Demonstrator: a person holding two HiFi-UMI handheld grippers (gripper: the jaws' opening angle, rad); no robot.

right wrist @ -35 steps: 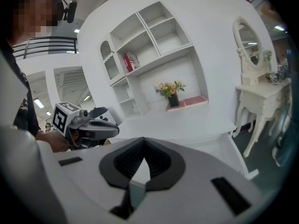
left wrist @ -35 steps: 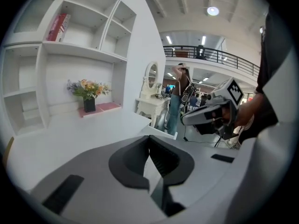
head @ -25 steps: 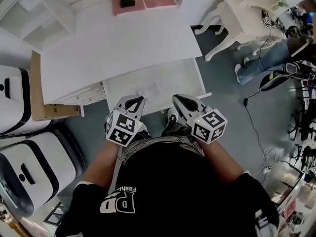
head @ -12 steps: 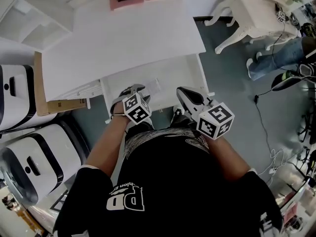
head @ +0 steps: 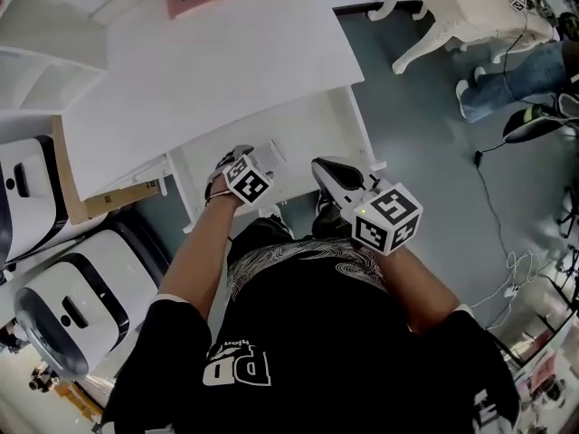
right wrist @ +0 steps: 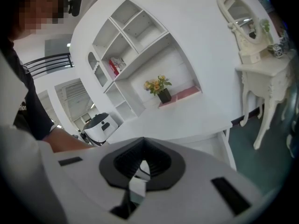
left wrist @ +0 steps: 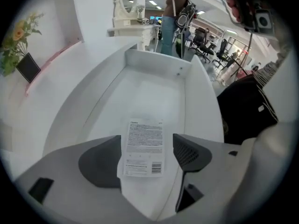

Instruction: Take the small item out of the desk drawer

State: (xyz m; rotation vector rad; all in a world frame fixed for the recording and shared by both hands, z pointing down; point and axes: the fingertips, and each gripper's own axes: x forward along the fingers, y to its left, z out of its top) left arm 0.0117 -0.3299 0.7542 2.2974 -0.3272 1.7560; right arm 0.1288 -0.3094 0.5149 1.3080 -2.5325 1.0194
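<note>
My left gripper points steeply down into the open drawer. Its jaws have just been opening, and they now straddle the small item, a flat white packet with a printed label. The packet lies on the drawer floor at the near end, toward 6 o'clock in the left gripper view. It sits between the pads but isn't pinched; one pad may brush its edge, though the wide lens leaves me unsure. My right gripper, at 3 o'clock from the left in the head view, is clenched on nothing, held aside, I'd judge, to keep clear.
</note>
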